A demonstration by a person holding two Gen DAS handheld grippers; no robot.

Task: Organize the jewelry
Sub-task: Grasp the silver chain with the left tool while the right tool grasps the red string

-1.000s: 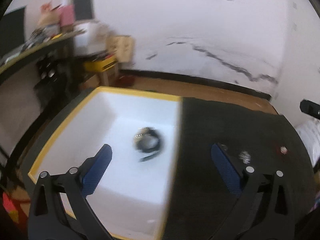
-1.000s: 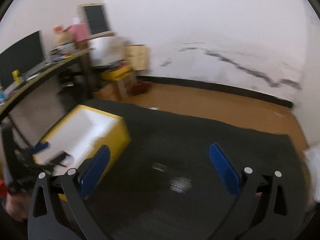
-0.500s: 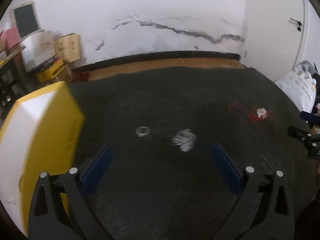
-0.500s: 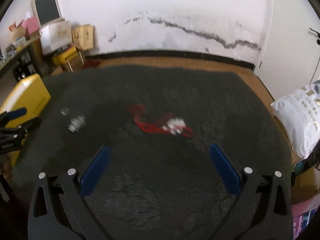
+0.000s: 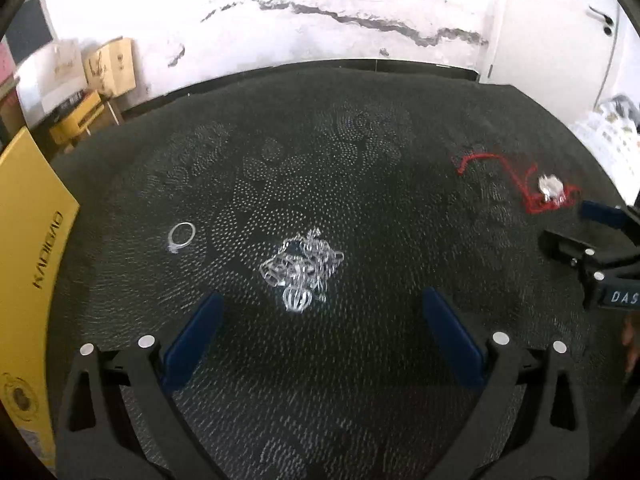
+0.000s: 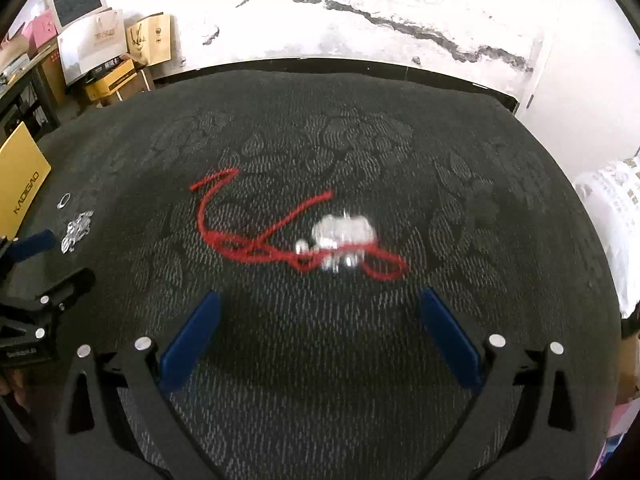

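**Operator:** Report the left gripper.

**Technician:** The left gripper point(image 5: 320, 312) stands with its jaws spread wide and holds nothing. Its blue fingers point(image 5: 192, 340) hang above the dark patterned mat point(image 5: 320, 140). A tangled silver chain point(image 5: 302, 270) lies on the mat just ahead of the gap, at 12 o'clock. A silver ring point(image 5: 182, 236) lies apart from the chain, at 10 o'clock. The yellow box point(image 5: 28, 264) stands at 9 o'clock, at the mat's left side.

**Operator:** Report the right gripper.

**Technician:** The right gripper point(image 6: 318, 312) is likewise wide apart and empty, above the same mat. A red cord necklace point(image 6: 224, 236) with a silver pendant point(image 6: 340, 232) lies directly ahead at 12 o'clock; the pendant is blurred. In this view the chain and ring appear at 9 o'clock, near the left gripper's finger, with the yellow box beyond them.

**Operator:** Surroundings?

**Technician:** Cardboard boxes point(image 6: 148, 40) stand at 11 o'clock against a white cracked wall point(image 6: 360, 8). A white printed bag point(image 6: 616, 216) lies at 3 o'clock, beside the mat.
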